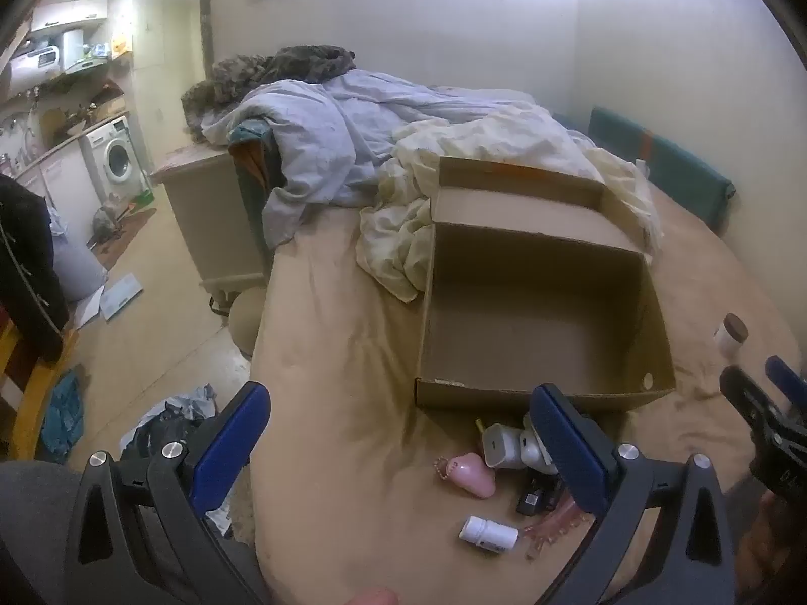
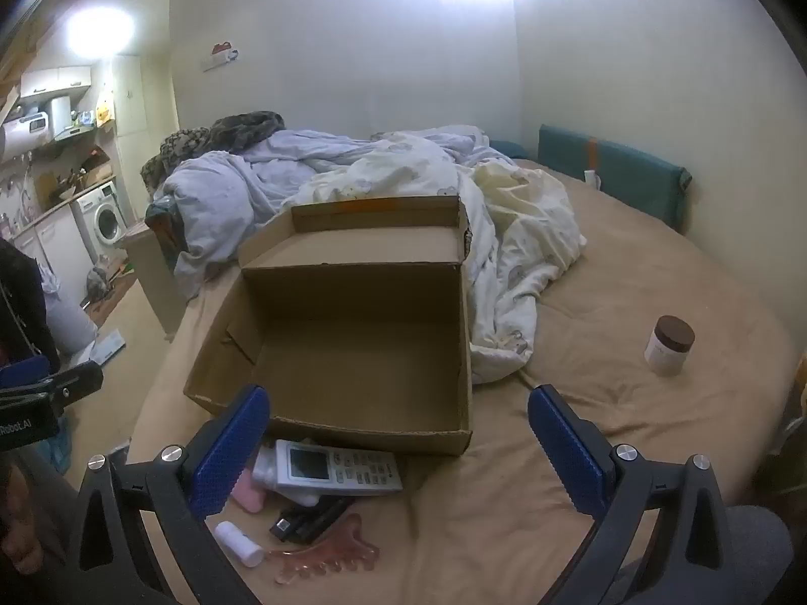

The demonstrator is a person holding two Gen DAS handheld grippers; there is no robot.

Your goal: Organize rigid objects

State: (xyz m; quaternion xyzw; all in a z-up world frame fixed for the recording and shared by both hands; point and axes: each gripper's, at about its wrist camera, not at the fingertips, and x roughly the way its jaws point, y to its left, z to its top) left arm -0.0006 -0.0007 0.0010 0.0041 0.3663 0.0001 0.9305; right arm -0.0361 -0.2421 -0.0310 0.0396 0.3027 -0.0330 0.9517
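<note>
An empty cardboard box [image 1: 544, 393] [image 2: 353, 438] lies open on the tan bed. In front of it sits a small heap: a white remote control [image 2: 343, 469], a white charger [image 1: 499, 448], a pink heart-shaped item [image 1: 471, 474] [image 2: 247, 494], a black device [image 1: 534, 496] [image 2: 307, 522], a small white bottle [image 1: 488, 534] [image 2: 238, 543] and a pink comb-like scraper [image 2: 323, 559] [image 1: 547, 527]. A brown-lidded white jar [image 2: 668, 345] [image 1: 730, 335] stands apart at the right. My left gripper [image 1: 398, 441] hovers open above the heap. My right gripper [image 2: 398, 446] is open too, holding nothing.
Crumpled blue and cream bedding [image 2: 403, 176] is piled behind the box. A teal headboard cushion [image 2: 610, 171] lines the right wall. Left of the bed are a low cabinet [image 1: 212, 222], floor clutter [image 1: 166, 413], a wooden chair [image 1: 30, 373] and a washing machine [image 1: 113, 159].
</note>
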